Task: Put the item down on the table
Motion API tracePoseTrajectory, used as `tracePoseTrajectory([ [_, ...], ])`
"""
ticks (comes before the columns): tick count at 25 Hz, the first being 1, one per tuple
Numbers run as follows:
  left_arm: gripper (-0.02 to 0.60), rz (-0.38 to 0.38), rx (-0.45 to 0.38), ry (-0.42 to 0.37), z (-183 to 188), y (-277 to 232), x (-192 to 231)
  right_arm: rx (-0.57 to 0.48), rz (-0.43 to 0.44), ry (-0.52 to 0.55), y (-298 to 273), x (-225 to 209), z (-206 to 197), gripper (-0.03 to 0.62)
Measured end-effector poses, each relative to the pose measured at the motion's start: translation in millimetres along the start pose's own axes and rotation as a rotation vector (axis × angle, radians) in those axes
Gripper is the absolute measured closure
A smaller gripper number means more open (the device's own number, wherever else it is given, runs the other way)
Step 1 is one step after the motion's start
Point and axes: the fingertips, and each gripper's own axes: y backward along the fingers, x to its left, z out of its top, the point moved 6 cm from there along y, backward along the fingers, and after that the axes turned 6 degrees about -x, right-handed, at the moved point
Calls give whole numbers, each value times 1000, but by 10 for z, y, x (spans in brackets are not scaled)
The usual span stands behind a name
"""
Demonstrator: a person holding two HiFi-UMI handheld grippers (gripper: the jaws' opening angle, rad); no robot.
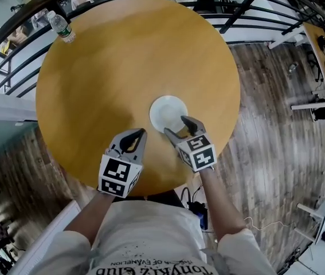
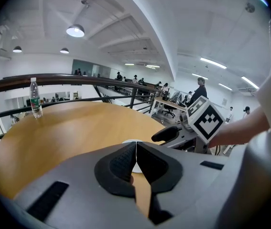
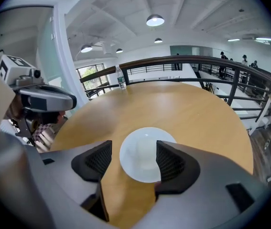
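A white round plate (image 1: pixel 168 113) lies flat on the round wooden table (image 1: pixel 116 73), near its front edge. My right gripper (image 1: pixel 179 126) stands open just at the plate's near rim, with the plate (image 3: pixel 146 155) showing between its jaws and nothing held. My left gripper (image 1: pixel 139 134) hangs to the left of the plate, over the table's front part, its jaws pressed together on nothing. A sliver of the plate (image 2: pixel 134 141) shows past the left gripper (image 2: pixel 136 152) in its own view.
A clear water bottle (image 1: pixel 61 27) stands upright at the table's far left edge, also seen as the bottle (image 2: pixel 35 98) and the bottle (image 3: pixel 121 84). A dark metal railing (image 1: pixel 13 50) curves behind the table. Wooden floor (image 1: pixel 265 125) lies to the right.
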Motion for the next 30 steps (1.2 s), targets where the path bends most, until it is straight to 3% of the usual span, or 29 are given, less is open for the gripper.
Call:
tracePoseTrajectory([
  [2, 558, -5, -5, -8, 22, 75, -34, -24, 3, -18, 141, 97, 4, 289],
  [6, 558, -12, -12, -17, 34, 176, -143, -66, -36, -12, 449, 220, -26, 432],
  [12, 557, -27, -19, -37, 77, 334, -367, -112, -82, 5, 846, 320, -83, 530],
  [18, 558, -37, -24, -44, 54, 517, -490, -155, -106, 24, 1186, 467, -70, 546],
  [25, 558, -64, -10, -69, 54, 607, -669, -189, -137, -63, 1436, 513, -83, 554],
  [30, 557, -70, -16, -68, 59, 663, -741, -203, -130, -43, 1515, 640, -136, 560],
])
